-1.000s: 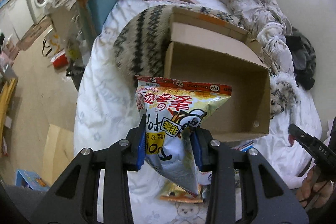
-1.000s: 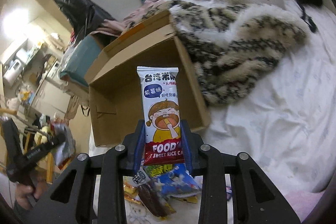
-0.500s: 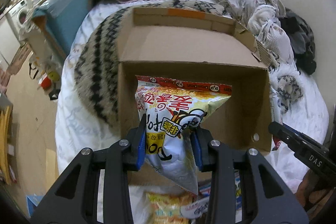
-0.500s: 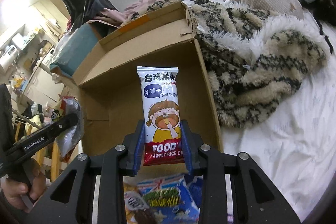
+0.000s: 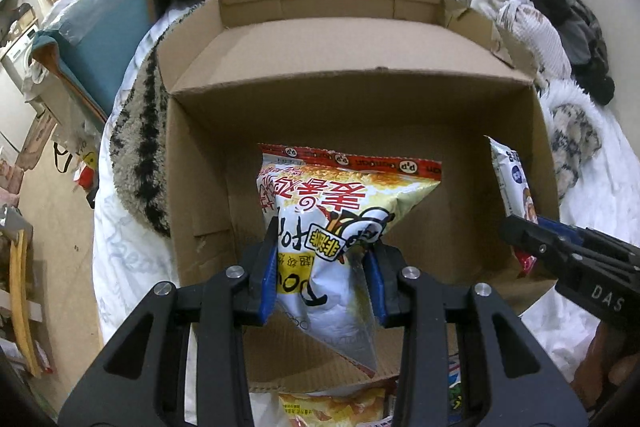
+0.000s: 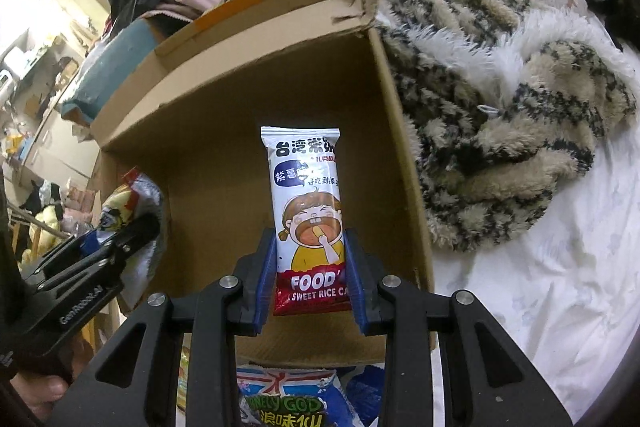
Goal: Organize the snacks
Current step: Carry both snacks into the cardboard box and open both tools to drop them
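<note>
At the lower edge of both wrist views, loose snack packets (image 6: 288, 403) are cut off, and the rice cake packet (image 5: 510, 183) is half hidden behind the right gripper (image 5: 520, 239).

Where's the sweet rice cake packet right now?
The sweet rice cake packet is clamped upright in the right tool, over the open cardboard box near its right wall, with the striped fuzzy blanket beyond.

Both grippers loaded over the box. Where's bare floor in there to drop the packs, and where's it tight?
Inside the cardboard box, the brown floor shows bare from the far wall forward, beyond the popcorn bag in the left gripper and the rice cake pack in the right gripper. Crowded: the loose snack packs piled outside the box's near edge.
</note>
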{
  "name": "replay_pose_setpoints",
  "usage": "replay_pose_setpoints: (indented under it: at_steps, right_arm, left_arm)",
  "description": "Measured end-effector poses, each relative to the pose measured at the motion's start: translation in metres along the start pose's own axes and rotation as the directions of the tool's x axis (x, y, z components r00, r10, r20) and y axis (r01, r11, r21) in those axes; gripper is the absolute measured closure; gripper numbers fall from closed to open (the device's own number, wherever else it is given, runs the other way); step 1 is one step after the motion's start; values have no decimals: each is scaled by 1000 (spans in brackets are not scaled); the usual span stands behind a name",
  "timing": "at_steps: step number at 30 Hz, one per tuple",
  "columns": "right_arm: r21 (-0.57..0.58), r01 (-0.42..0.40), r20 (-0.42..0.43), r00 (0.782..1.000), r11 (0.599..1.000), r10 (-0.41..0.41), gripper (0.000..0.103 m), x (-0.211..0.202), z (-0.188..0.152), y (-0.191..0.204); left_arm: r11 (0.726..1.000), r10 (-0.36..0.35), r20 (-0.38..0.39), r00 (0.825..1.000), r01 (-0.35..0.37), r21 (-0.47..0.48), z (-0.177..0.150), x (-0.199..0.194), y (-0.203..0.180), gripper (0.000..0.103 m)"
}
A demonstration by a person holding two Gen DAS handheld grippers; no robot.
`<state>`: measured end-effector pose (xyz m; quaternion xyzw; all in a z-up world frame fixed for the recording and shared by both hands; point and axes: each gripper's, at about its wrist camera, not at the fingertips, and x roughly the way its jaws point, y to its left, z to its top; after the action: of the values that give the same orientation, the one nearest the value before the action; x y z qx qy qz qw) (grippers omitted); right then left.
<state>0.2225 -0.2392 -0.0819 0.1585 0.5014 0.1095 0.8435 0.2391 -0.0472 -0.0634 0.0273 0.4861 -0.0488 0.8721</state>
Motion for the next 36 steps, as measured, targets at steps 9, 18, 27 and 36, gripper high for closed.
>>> replay_pose_setpoints:
  at_steps: [9,18,27,36]
  right_arm:
    - [-22,12,-24,1000,1000,-13,69,10,0,5]
    - [-38,17,-36,999,999,-18,69,17,1,9]
    - [-24,0,-22,1000,1000,-1,61,12,3,6]
    - [-16,-30,19,999,999,30,34,0,5,7]
  left_arm:
    - [1000,-6,24,1000,6,8,-1,1,-2,67]
    - [999,13,40,999,-14,29,-4,-2,-6,35]
    - [999,-44,30,999,44,-27,-2,-8,2,10]
    - [999,-38,71,997,39,-20,-3,-21,6,10]
